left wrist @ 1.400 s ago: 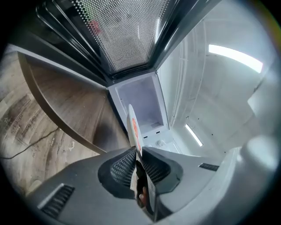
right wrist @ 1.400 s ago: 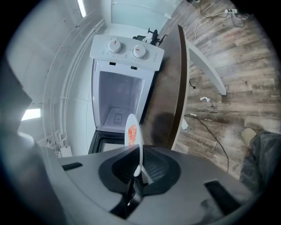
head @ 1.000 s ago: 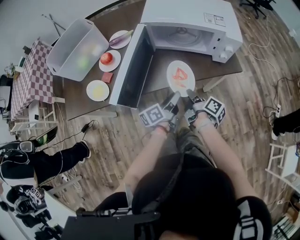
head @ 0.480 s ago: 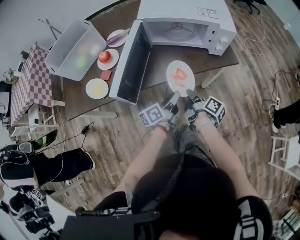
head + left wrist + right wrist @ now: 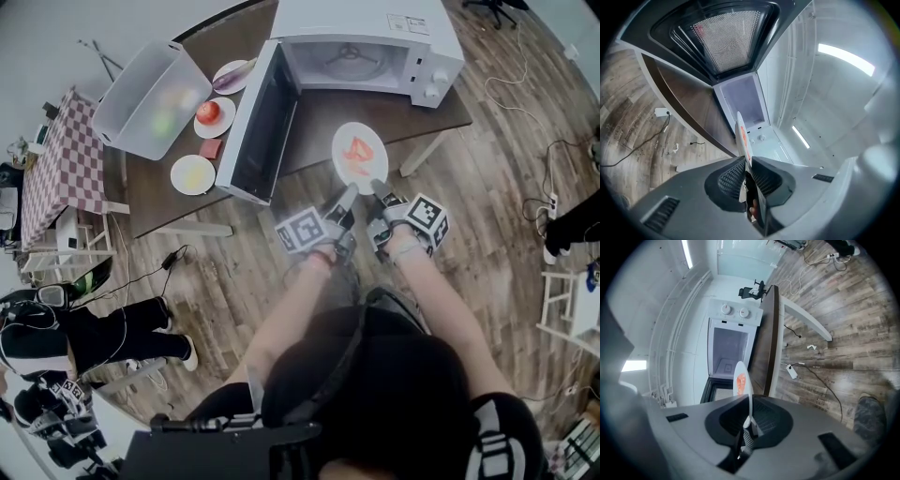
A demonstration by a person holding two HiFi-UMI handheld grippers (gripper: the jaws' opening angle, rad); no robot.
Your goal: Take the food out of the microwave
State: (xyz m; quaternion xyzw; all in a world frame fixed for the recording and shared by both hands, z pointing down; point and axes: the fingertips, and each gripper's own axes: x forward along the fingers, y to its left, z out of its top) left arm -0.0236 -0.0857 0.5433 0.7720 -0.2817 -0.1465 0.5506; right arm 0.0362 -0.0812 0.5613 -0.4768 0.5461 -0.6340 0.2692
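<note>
A white plate point(image 5: 360, 153) with red food point(image 5: 357, 148) on it hangs over the front part of the brown table point(image 5: 309, 141), outside the white microwave point(image 5: 375, 37). The microwave's door point(image 5: 258, 122) stands open to the left and its cavity is empty. My left gripper point(image 5: 347, 194) and right gripper point(image 5: 378, 190) are each shut on the plate's near rim, side by side. The left gripper view shows the plate point(image 5: 742, 136) edge-on between that gripper's pads point(image 5: 746, 171). In the right gripper view the plate's rim point(image 5: 742, 380) is pinched by the right gripper point(image 5: 749, 420).
Left of the door the table holds a clear plastic bin point(image 5: 150, 98), a plate with a tomato point(image 5: 214, 117), a plate with an aubergine point(image 5: 234, 75), a plate of yellow food point(image 5: 193, 174) and a small pink block point(image 5: 212, 148). A checkered table point(image 5: 58, 159) stands far left; a person's legs point(image 5: 112, 328) and cables lie on the floor.
Both grippers have drawn the plate a little further back from the microwave's opening. Their hold on the rim is the same.
</note>
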